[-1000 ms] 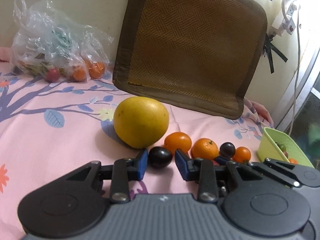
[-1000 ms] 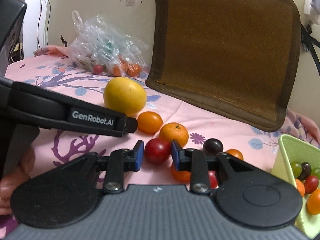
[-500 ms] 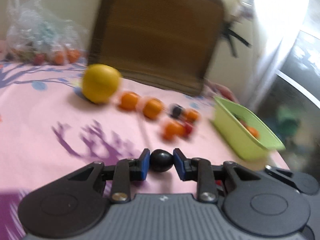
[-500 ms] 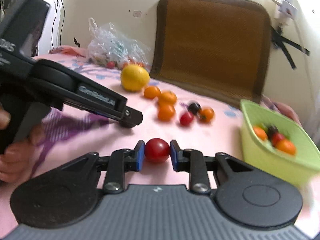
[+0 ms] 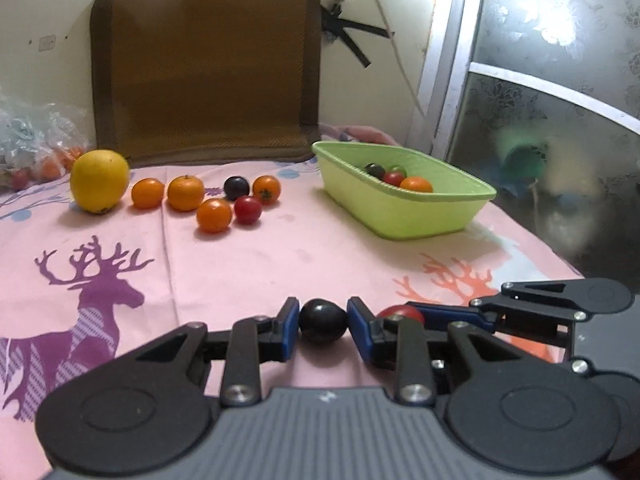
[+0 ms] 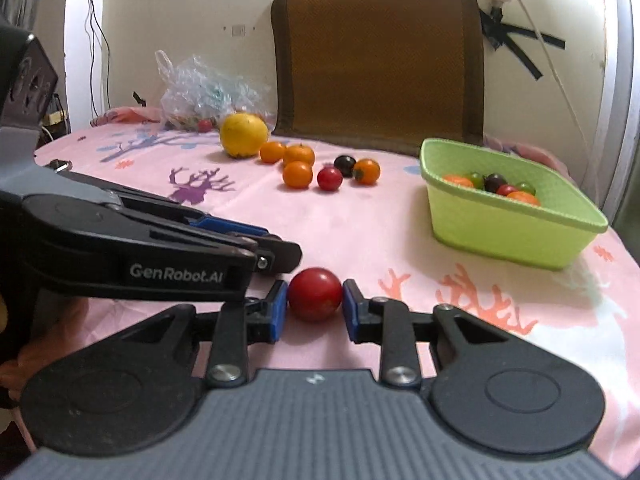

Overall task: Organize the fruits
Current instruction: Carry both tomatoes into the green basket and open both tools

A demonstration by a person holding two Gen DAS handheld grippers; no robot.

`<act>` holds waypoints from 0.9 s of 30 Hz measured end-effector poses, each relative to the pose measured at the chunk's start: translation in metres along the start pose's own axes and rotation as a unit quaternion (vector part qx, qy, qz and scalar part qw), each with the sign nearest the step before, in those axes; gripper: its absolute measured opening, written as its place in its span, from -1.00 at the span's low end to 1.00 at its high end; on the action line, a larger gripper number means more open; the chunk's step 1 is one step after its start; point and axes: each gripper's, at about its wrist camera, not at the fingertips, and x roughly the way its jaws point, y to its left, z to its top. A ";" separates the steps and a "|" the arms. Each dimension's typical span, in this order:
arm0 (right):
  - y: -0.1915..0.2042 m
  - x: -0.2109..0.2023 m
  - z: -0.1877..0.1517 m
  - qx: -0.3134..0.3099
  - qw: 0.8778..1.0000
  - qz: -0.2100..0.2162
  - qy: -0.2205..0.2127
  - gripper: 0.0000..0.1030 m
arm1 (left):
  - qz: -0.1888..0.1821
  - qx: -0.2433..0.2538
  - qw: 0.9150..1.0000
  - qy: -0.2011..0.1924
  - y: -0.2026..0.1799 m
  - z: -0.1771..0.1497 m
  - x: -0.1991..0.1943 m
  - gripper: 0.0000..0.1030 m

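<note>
Left tool [image 5: 323, 322]: pinches a dark plum-coloured tomato [image 5: 322, 321] between its blue pads, held above the pink cloth [image 5: 280, 256].
Right tool [image 6: 315, 295]: clamps a red tomato [image 6: 315, 294] between its blue pads; it sits just beside the left tool, on that tool's right.
Green basket [image 5: 424, 216]: stands on the cloth, ahead and to the right of both tools, well apart from them; it holds several small fruits, orange, red, dark and green.
Loose fruit: a large yellow fruit [image 5: 99, 181] at the left end; beside it three orange fruits, an orange tomato [image 5: 266, 189], a dark tomato [image 5: 236, 187] and a red cherry tomato [image 5: 247, 209] in a loose cluster.
Plastic bag [image 6: 204, 94]: lies at the back left near the wall, fruit inside.
Brown cushion [image 5: 204, 60]: leans upright against the wall behind the fruit.
</note>
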 end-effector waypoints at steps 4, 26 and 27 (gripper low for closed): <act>-0.006 -0.004 -0.002 0.012 1.000 0.010 -0.001 -0.39 | 0.003 0.002 1.000 0.002 0.000 -0.001 0.000 -0.48; -0.115 0.003 0.024 0.106 0.974 -0.161 -0.120 -0.35 | -0.038 0.027 0.998 -0.038 -0.057 0.094 0.085 -0.36; -0.115 0.003 0.021 0.106 0.973 -0.161 -0.123 -0.35 | -0.035 0.026 0.998 -0.037 -0.058 0.094 0.088 -0.31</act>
